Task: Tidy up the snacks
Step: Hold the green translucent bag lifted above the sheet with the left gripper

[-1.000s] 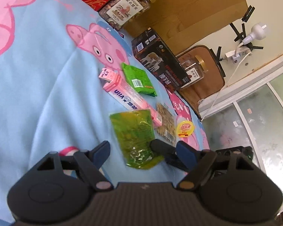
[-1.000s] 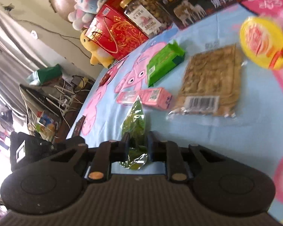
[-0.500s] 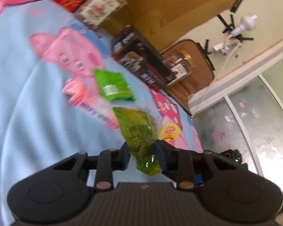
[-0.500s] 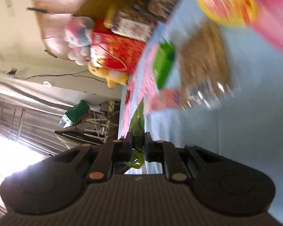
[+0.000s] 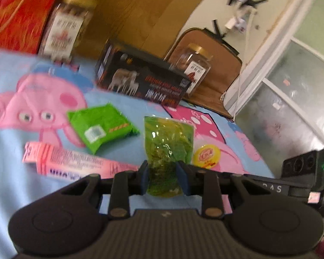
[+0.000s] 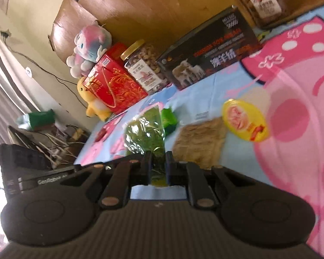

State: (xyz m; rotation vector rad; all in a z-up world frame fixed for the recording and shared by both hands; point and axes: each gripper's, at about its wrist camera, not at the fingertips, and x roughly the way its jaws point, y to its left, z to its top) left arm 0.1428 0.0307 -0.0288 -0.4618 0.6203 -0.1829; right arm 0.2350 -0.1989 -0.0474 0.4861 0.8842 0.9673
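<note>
Snacks lie scattered on a light-blue bedsheet printed with large pink cartoon pigs; the cloth is soft and slightly rumpled. Clear green pouch, crinkled glossy film with leafy contents, stands upright at centre of the left wrist view, lifted off the sheet. Left gripper has its jaws closed on the pouch's lower end. Right gripper has its jaws nearly together, also pinching the same pouch's lower edge.

On the sheet, left view: flat bright-green packet left of centre; long pink carton at lower left; round yellow foil-lidded cup just right of the pouch. Right view: flat tan rectangular pack in clear wrap, beside the yellow cup.

Back row against a wooden headboard, smooth grain: red gift box with gold pattern, clear nut jar with gold lid, black rectangular carton, second smaller jar. Plush toys sit at upper left of the right view. Frosted glass panels fill the right side of the left view. Both views are motion-blurred.
</note>
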